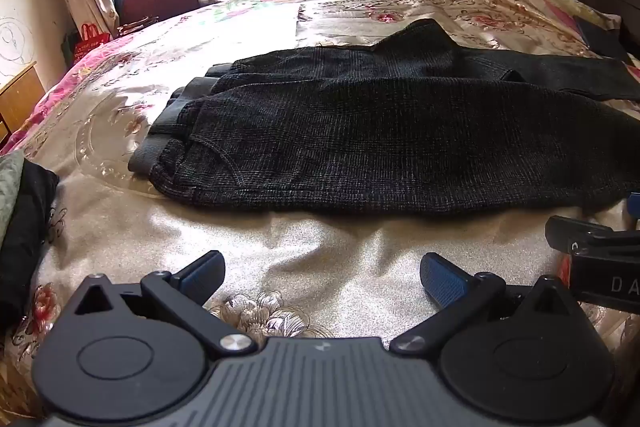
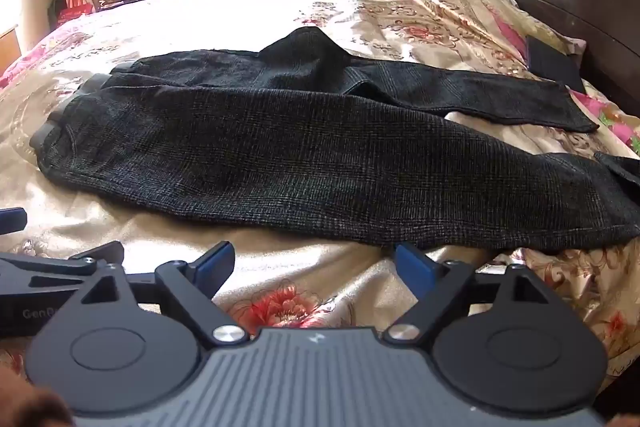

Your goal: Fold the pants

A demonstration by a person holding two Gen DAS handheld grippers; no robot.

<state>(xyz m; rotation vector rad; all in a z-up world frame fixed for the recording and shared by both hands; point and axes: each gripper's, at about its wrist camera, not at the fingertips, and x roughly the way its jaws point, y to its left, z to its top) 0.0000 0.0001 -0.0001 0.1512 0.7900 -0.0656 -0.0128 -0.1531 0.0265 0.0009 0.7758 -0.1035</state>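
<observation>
On the bedspread (image 1: 320, 239) — dark pants (image 1: 380, 147) lying flat, untouched.

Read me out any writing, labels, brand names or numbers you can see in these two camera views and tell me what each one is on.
"DA", cut off by the frame edge: on the right tongs' black body, seen at the right edge of the left wrist view.
"GenB", partly covered and blurred: on the left tongs' black body, seen at the left edge of the right wrist view.
Nothing readable on the pants or the bedspread.
</observation>
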